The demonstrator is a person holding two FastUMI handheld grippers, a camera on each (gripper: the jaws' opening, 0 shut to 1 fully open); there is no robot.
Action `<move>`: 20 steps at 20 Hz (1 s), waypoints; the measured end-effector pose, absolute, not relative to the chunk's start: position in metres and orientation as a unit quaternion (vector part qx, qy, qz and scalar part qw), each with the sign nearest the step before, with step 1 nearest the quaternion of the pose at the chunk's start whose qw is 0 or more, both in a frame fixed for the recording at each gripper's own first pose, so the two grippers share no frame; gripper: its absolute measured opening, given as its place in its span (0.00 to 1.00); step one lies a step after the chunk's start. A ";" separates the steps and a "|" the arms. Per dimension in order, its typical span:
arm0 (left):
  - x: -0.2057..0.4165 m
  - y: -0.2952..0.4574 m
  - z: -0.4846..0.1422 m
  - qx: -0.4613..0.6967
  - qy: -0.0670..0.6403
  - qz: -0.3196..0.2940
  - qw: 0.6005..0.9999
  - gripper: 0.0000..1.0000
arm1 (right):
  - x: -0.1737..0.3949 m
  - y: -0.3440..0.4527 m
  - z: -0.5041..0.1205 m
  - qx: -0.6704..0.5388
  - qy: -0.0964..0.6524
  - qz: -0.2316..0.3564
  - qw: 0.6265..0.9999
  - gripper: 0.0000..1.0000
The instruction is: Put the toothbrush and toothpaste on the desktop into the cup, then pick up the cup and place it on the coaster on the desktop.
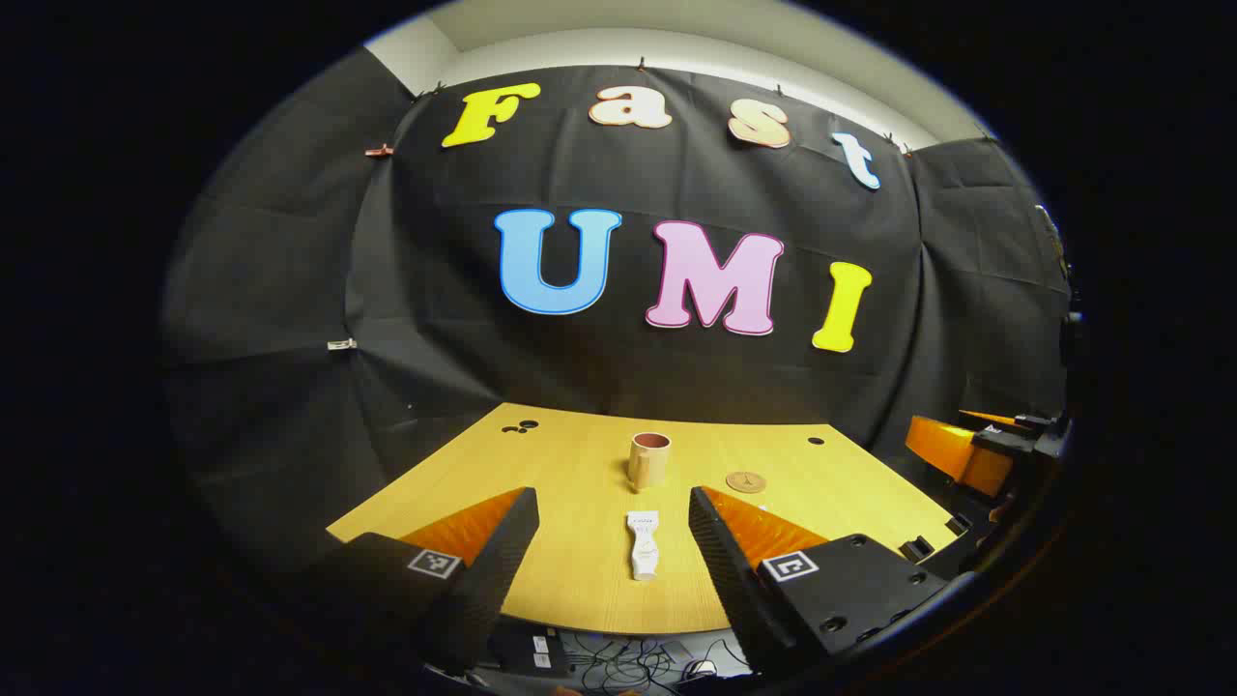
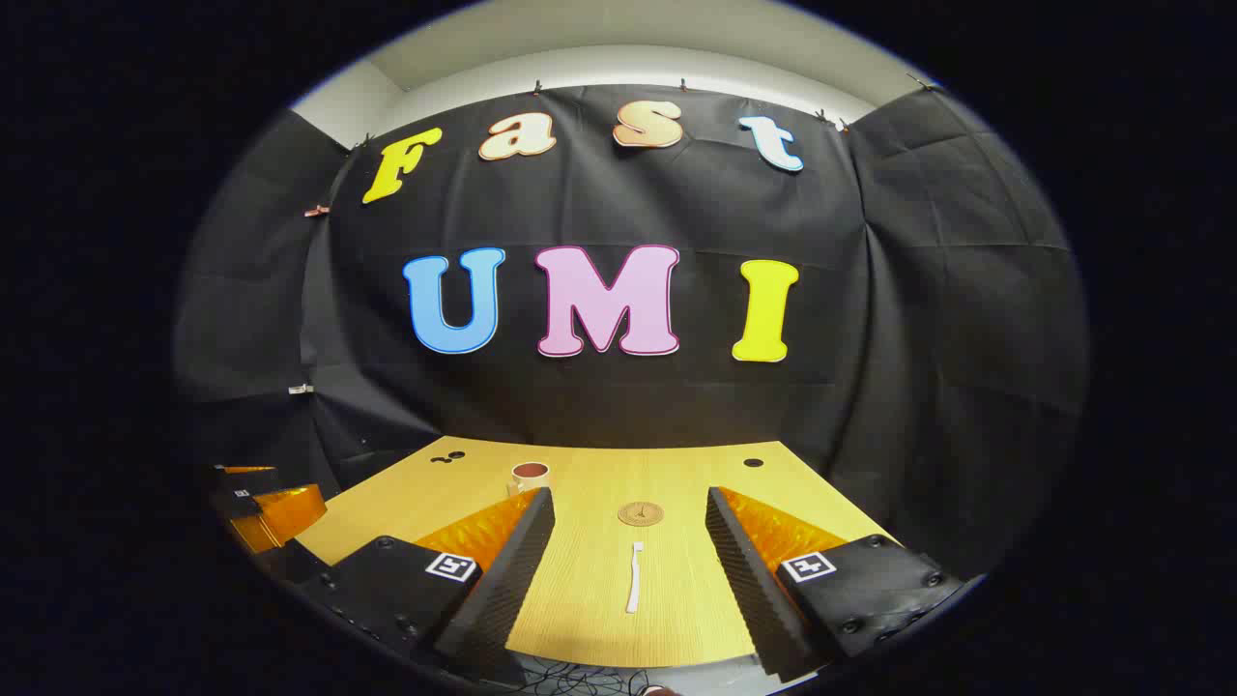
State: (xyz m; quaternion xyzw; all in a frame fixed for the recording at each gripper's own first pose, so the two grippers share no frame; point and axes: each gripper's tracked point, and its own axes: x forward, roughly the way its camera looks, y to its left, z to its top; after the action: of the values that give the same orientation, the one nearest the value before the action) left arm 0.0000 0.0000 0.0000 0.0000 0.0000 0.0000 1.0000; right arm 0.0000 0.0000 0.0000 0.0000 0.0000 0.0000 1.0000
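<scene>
A tan cup [image 1: 648,459] with a reddish inside stands upright at the middle of the wooden desktop [image 1: 570,464]. A white toothpaste tube [image 1: 643,544] lies flat in front of it, between the fingers of my left gripper [image 1: 613,512], which is open and held short of the tube. To the cup's right lies a round cork coaster [image 1: 746,481]. In the right gripper view a white toothbrush [image 2: 635,576] lies lengthwise on the desktop [image 2: 676,474], with the coaster [image 2: 641,513] beyond it and the cup [image 2: 530,476] to the left. My right gripper [image 2: 630,512] is open, back from the toothbrush.
Small dark holes [image 1: 520,426] mark the desktop's far corners. Cables [image 1: 618,667] lie on the floor below the near edge. The other gripper [image 1: 976,449] shows at the right of the left gripper view, and the other gripper [image 2: 266,507] at the left of the right gripper view.
</scene>
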 end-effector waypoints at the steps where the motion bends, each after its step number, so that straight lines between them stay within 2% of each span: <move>1: 0.002 0.000 0.000 0.004 -0.001 -0.003 1.000 0.97 | 0.002 -0.001 -0.001 0.003 0.001 -0.003 1.000 0.97; 2: 0.004 -0.001 0.000 0.008 -0.001 -0.006 1.000 0.98 | 0.003 -0.001 -0.002 0.004 0.002 -0.006 1.000 0.97; 3: 0.005 -0.002 -0.002 0.012 0.000 -0.011 1.000 0.97 | 0.004 -0.001 -0.005 0.004 0.006 -0.007 1.000 0.89; 4: 0.006 -0.003 -0.002 0.015 0.002 -0.014 1.000 0.97 | 0.006 -0.001 -0.008 0.005 0.009 -0.009 1.000 0.97; 5: 0.008 -0.003 -0.004 0.019 0.004 -0.017 1.000 0.97 | 0.006 -0.002 -0.009 0.006 0.010 -0.011 1.000 0.97; 6: 0.009 -0.003 -0.004 0.023 0.006 -0.019 1.000 0.97 | 0.008 -0.003 -0.010 0.007 0.011 -0.013 1.000 0.89; 7: 0.011 -0.004 -0.006 0.026 0.008 -0.021 0.999 0.97 | 0.009 -0.003 -0.011 0.007 0.013 -0.015 1.000 0.97; 20: 0.065 -0.008 -0.007 0.029 0.034 -0.020 0.999 0.97 | 0.066 -0.026 -0.019 0.000 0.041 -0.017 0.999 0.97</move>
State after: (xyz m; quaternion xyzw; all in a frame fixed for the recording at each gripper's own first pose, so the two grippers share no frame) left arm 0.0653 -0.0077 -0.0070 0.0292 0.0343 -0.0202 0.9988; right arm 0.0660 -0.0259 -0.0194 -0.0004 0.0408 -0.0166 0.9990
